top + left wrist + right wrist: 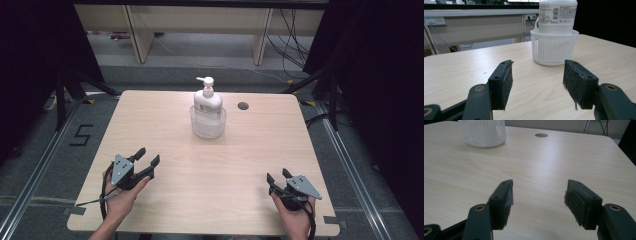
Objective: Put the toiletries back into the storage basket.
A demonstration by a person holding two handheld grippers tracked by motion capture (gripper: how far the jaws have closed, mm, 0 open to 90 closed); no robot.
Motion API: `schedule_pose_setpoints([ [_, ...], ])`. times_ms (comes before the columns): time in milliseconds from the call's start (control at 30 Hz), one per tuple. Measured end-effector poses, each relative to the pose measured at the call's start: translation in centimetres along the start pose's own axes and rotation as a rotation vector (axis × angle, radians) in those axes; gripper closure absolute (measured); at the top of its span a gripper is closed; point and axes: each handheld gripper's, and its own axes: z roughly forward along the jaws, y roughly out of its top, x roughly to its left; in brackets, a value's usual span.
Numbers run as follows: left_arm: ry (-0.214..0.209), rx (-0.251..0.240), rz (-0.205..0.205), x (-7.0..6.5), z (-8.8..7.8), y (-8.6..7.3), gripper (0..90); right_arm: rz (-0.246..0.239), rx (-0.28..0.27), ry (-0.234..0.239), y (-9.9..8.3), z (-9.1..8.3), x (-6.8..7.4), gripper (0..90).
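1. A white ribbed plastic basket (208,122) stands at the far middle of the pale wooden bench (210,170), holding an upright white pump bottle (207,98)
2. Left tool (148,157) and right tool (276,176) rest near the front edge, both spread, well apart from the basket

- A white pump bottle (207,98) stands straight up in the upper middle of the high view. Its pump top points to the left. It has a label with small print on it.
- The bottle sits inside a small round white basket (208,125) with thin slits in its wall. The basket stands on the far part of the table, upper right in the left gripper view.
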Motion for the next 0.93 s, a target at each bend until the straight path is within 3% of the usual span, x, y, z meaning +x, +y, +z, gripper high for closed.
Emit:
schedule_pose_setpoints([
  [500, 0.040, 0.021, -0.009, 0.3, -0.2, -3.1, 39.7, -0.006, 0.003, -0.003, 0.0, -0.1, 0.0, 39.4],
  [667, 0.053, 0.014, -0.012, 0.3, -0.3, -3.2, 39.7, -0.016, 0.002, -0.004, 0.0, 0.1, -0.1, 39.3],
  [800, 0.050, 0.014, 0.007, 0.2, -0.4, -3.2, 39.5, 0.002, -0.009, 0.004, 0.0, 0.1, 0.0, 39.2],
  [933, 0.045, 0.000, 0.001, 0.2, -0.2, -3.2, 39.5, -0.020, 0.003, -0.001, 0.0, 0.0, -0.2, 39.1],
])
